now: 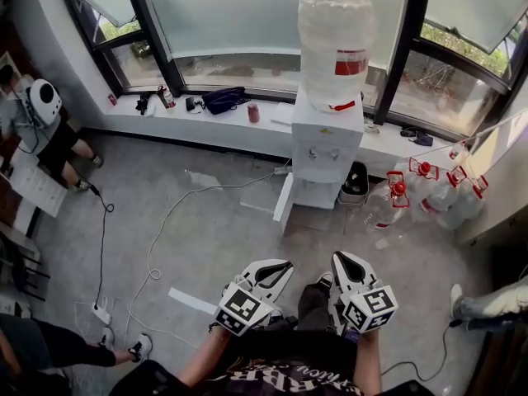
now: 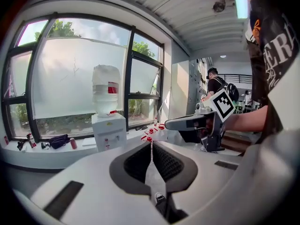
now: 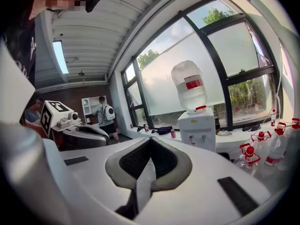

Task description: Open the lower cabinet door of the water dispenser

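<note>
Grey floor [image 1: 223, 246], cable [image 1: 159, 225] at 9 o'clock. Water dispenser [image 1: 327, 151] at 12 o'clock, lower cabinet door [image 1: 284, 205] open. Left hand-held gripper [image 1: 280, 269] and right hand-held gripper [image 1: 340, 260] clenched, empty.

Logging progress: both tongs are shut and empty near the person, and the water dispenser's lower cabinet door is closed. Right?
No. The head view shows the water dispenser with its lower cabinet door swung open, not closed. The left tongs and right tongs are indeed shut and empty near the person.

Smooth plastic dispenser [image 1: 327, 151] w/ clear plastic bottle [image 1: 334, 31]; matt grey floor [image 1: 223, 258].
</note>
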A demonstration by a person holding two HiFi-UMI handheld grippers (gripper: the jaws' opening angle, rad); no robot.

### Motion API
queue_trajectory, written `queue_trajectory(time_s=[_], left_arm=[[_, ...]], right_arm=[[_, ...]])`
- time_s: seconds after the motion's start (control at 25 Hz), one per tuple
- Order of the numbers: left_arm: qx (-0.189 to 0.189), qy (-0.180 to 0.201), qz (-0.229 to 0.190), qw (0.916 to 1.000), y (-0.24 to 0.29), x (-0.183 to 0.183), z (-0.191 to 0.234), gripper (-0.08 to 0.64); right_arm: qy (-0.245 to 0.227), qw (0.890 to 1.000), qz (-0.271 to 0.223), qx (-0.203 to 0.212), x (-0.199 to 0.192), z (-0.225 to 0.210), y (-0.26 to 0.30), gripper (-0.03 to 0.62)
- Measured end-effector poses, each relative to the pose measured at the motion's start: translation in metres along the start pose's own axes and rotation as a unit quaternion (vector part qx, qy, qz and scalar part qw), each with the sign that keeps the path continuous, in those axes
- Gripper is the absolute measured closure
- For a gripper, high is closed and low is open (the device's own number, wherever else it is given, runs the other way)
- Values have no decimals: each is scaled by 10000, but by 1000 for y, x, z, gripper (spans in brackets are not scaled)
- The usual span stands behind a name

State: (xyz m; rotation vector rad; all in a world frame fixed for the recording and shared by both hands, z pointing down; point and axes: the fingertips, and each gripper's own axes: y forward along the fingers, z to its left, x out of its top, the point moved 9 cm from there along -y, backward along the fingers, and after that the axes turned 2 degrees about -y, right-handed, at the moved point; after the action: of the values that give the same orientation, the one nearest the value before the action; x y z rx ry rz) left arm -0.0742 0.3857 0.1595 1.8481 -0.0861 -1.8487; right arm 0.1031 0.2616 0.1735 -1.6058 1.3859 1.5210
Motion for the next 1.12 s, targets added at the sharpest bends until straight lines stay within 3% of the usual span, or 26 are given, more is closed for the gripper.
queue_trajectory(time_s=[0.32, 1.12], left_arm=[[-283, 162, -339, 9989, -25, -4, -31, 540], [-649, 472, -624, 9948, -35, 4, -54, 540]], right_arm=[[-215, 9995, -120, -198, -7, 45, -39, 581], [-579, 9976, -189, -335, -6, 72, -62, 581]])
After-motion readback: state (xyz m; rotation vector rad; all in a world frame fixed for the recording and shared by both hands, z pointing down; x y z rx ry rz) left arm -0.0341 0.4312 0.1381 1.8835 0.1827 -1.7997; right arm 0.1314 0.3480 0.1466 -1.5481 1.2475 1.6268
